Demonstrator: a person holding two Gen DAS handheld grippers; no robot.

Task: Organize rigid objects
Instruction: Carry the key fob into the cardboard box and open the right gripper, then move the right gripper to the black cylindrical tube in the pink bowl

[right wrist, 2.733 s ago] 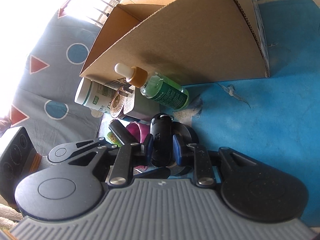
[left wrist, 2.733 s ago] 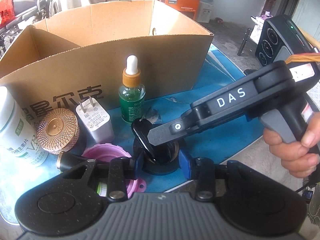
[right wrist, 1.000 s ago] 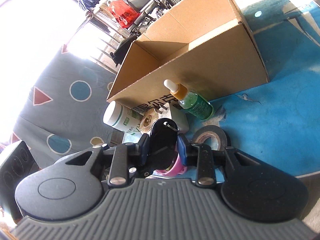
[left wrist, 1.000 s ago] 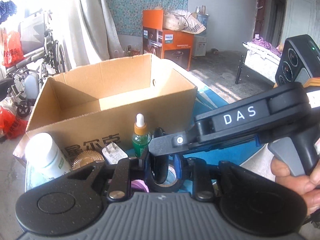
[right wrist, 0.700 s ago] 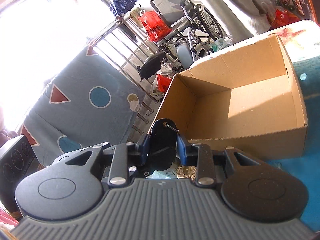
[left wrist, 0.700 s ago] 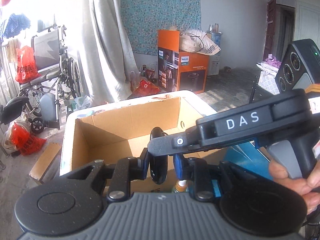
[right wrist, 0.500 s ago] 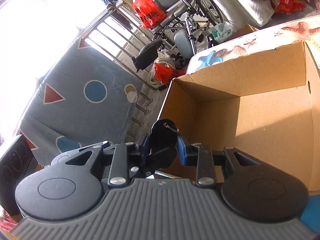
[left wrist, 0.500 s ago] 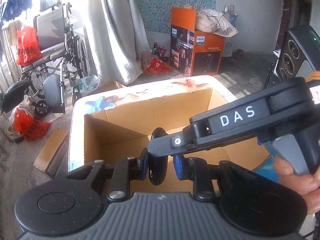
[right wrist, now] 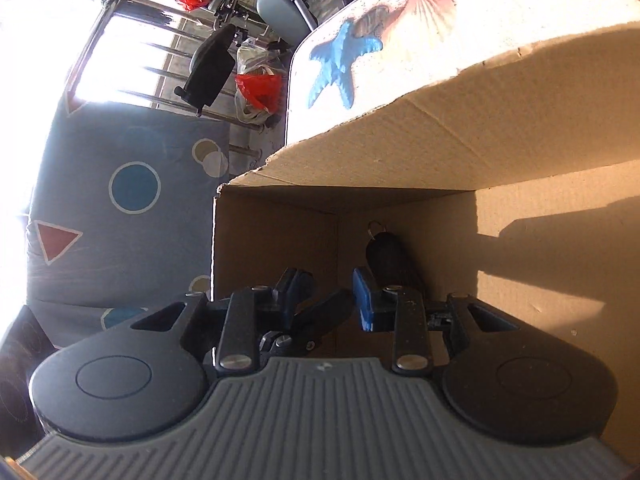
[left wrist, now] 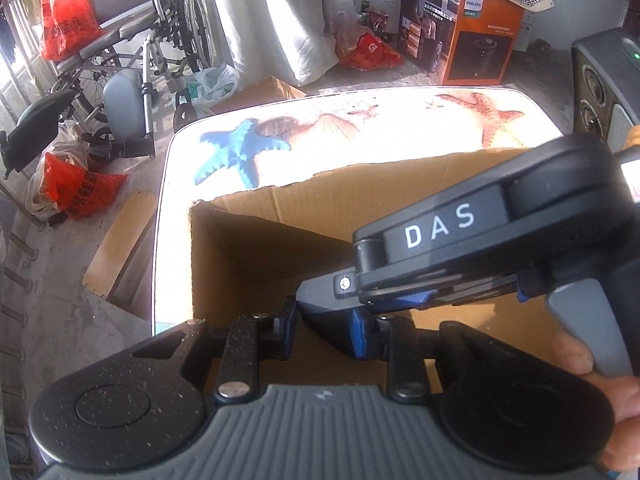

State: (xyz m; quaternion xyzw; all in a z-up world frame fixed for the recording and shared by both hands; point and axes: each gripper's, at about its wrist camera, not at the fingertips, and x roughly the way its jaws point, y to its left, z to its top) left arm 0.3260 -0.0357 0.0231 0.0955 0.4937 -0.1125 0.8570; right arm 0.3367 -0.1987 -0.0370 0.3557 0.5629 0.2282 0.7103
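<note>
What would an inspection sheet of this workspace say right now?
Surface: table top with starfish and shell print.
Job's things: cardboard box open; black key fob inside it, by a corner.
Clutter: nothing seen.
Tongs: left tongs have a dark object between the pads, identity unclear; right tongs pads apart, fob beyond them.
Cables: nothing seen.
Surroundings: wheelchair, red bags, orange carton.
</note>
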